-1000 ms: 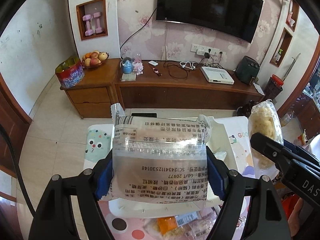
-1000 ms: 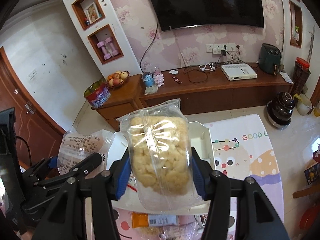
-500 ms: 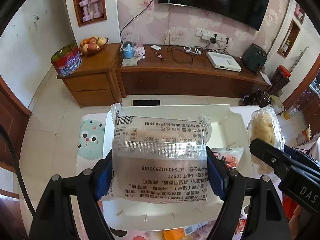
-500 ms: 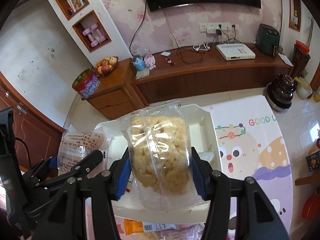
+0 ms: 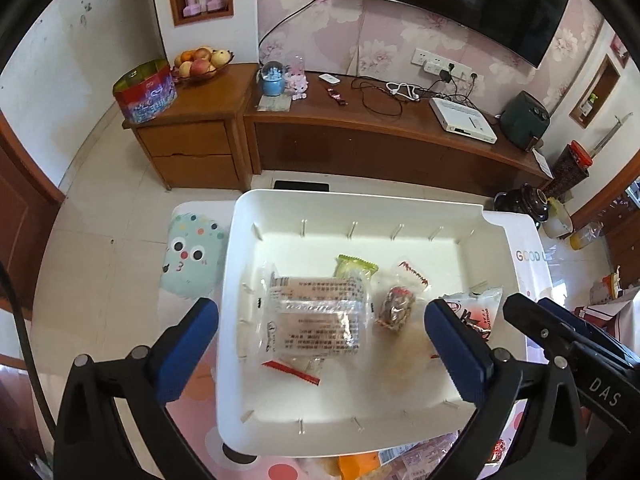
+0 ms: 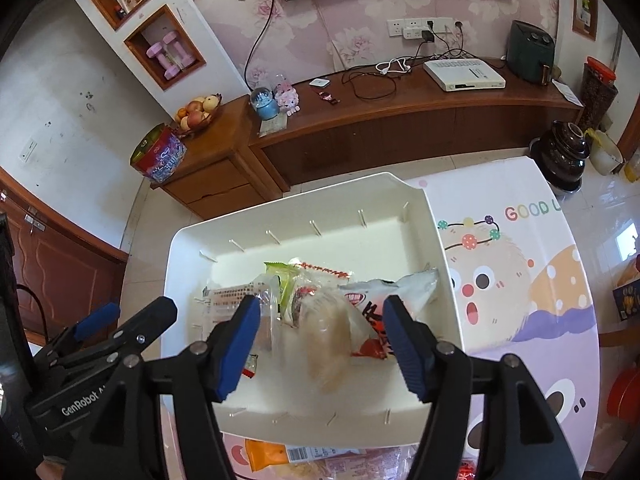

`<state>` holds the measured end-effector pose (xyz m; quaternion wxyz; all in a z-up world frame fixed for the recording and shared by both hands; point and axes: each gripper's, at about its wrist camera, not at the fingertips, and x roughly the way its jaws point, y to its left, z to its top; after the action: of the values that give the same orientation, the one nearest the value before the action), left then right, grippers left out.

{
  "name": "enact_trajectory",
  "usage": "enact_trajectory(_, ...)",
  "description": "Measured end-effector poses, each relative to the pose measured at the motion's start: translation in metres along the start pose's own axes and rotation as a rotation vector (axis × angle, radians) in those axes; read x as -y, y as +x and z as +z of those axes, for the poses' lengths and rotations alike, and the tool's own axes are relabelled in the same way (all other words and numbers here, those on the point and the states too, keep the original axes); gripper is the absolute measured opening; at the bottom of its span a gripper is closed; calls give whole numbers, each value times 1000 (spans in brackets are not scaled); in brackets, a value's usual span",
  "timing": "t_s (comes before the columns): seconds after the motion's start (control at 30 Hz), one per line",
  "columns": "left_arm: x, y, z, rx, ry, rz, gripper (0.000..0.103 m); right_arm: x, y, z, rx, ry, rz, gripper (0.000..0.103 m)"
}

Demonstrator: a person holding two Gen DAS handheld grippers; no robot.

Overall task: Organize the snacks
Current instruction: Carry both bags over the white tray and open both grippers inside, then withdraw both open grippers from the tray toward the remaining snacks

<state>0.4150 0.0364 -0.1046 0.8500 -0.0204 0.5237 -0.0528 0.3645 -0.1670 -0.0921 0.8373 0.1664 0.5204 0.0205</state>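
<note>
A white bin (image 5: 400,204) (image 6: 304,200) sits on the table below both grippers. In it lies the clear printed snack packet (image 5: 316,316) (image 6: 232,296). Beside it the puffed-snack bag (image 5: 400,356) (image 6: 328,344) shows blurred, in motion, just under the right gripper. A green packet (image 5: 354,266), a red-edged wrapper (image 5: 414,274) and a white and red bag (image 5: 476,312) (image 6: 384,300) also lie in the bin. My left gripper (image 5: 320,348) is open and empty above the bin. My right gripper (image 6: 320,344) is open above the bin.
More snack packets (image 6: 296,456) (image 5: 400,460) lie on the cartoon tablecloth (image 6: 520,248) in front of the bin. The table edge drops to a tiled floor (image 5: 100,248) on the left. A wooden TV cabinet (image 5: 360,136) stands beyond.
Both grippers have opened and let go: the printed packet now lies in the bin and the puffed-snack bag is dropping into it. Both cameras look more steeply down on the bin.
</note>
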Motion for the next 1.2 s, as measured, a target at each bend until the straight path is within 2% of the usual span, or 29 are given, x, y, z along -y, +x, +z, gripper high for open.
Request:
enact_trajectory(0.3, 2, -21, -12, 20, -10, 25, 103, -8, -10, -12, -3, -26, 5, 64)
enact_trajectory(0.63, 10, -68, -41, 67, 7, 27, 103, -12, -51, -35, 30, -61, 23, 64)
enact_trajectory(0.9, 21, -119, -81, 114, 7, 26, 103, -9, -100, -60, 86, -87, 33, 64)
enact_trajectory(1.2, 37, -179, -141, 188, 26, 46, 102, 3, -164, -109, 158, -120, 26, 64)
